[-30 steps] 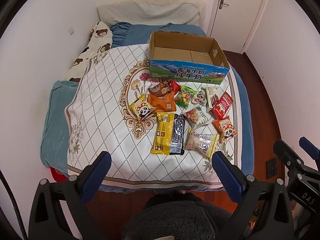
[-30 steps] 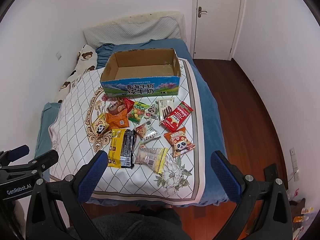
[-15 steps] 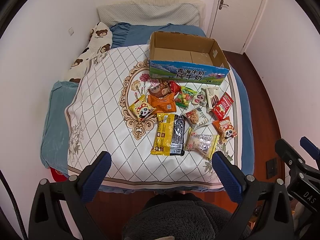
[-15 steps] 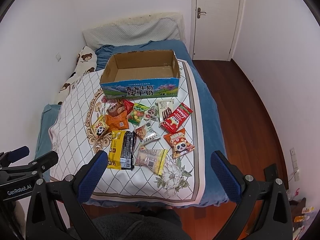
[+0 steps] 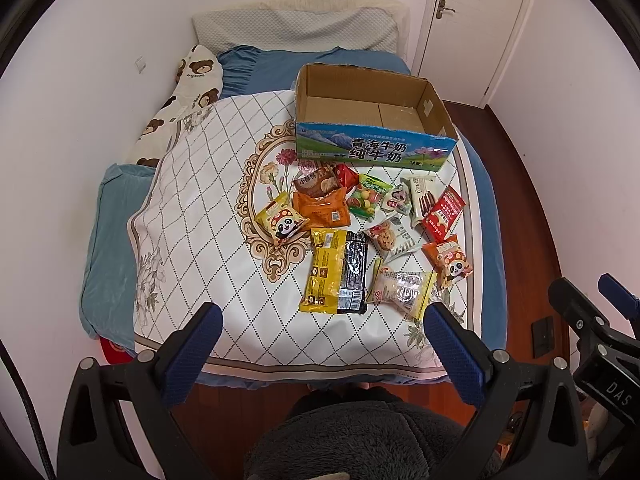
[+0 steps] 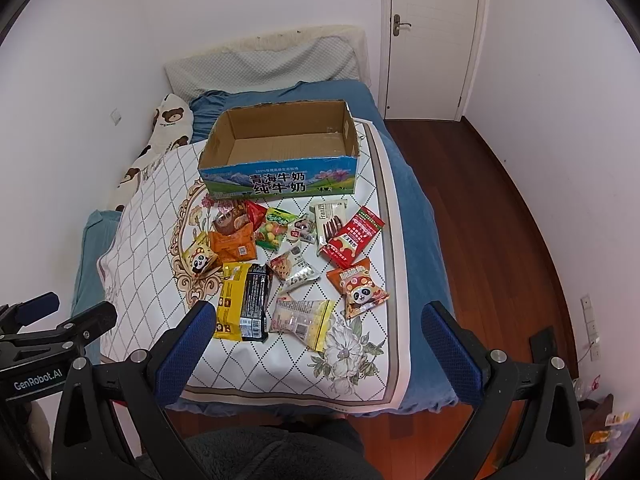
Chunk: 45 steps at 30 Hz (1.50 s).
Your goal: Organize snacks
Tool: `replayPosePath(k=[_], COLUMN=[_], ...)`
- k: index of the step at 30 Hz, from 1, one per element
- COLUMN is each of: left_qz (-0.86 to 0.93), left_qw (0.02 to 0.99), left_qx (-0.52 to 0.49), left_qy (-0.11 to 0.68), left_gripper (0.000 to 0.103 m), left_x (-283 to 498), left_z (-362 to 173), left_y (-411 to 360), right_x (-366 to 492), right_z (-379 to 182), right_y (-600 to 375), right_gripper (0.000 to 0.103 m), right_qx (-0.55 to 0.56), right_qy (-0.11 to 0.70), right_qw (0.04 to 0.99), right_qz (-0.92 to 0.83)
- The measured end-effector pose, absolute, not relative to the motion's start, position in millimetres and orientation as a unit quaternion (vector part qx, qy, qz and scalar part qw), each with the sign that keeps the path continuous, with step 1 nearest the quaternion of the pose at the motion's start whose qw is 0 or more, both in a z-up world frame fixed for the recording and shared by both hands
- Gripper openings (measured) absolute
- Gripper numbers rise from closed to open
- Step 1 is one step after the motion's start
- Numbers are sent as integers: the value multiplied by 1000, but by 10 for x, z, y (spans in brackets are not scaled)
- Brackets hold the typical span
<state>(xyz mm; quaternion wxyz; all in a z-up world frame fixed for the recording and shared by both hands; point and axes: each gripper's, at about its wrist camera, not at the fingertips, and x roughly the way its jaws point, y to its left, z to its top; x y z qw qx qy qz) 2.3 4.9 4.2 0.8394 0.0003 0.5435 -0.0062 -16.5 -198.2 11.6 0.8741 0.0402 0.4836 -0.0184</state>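
Several snack packets lie spread on a quilted white cloth (image 5: pixel 192 216) on the bed: a yellow-and-black pack (image 5: pixel 338 276) (image 6: pixel 243 301), a pale wrapped pack (image 5: pixel 402 290) (image 6: pixel 301 317), an orange panda packet (image 5: pixel 450 260) (image 6: pixel 360 287), a red packet (image 5: pixel 442 213) (image 6: pixel 352 235). Behind them stands an empty cardboard milk box (image 5: pixel 374 152) (image 6: pixel 280 182). My left gripper (image 5: pixel 324 338) and right gripper (image 6: pixel 314 334) hover open before the bed's foot, well short of the snacks, holding nothing.
A bear-print pillow (image 5: pixel 188 92) and grey pillow (image 5: pixel 296 30) lie at the bed head. A white door (image 6: pixel 434 36) stands at the back right over a wooden floor (image 6: pixel 492 240). Grey fuzzy clothing (image 5: pixel 360 440) of the person fills the lower edge.
Almost nothing differs: both grippers stay open and hover in the same spot. The right view has crept very slightly forward. No snack has moved.
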Motion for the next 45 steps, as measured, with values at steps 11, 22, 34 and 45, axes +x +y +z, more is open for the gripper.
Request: replayPosePath(k=[11,22,34,45], left_qz=[28,21,-45,-22], left_qw=[826,747,675,691], left_qx=[-9,13,23,-26], left_qy=[562,664,736,722], left_gripper=[103,103,96,86], left_x=[415,1270,1632,1129], left_z=[-427,-1914,-3246,-3127], left_y=[138,94,-251,323], right_x=[110,866,1188,963], right_z=[-198,-1556,-2351,-2880], right_y=[-2142,-2403,-1912,-872], right_gripper=[103,103,103,101], right_qx=[70,76,-75,-332], right_qy=[502,577,626,592], right_qw=[861,811,773,703], right_qz=[-32,-65,73,212])
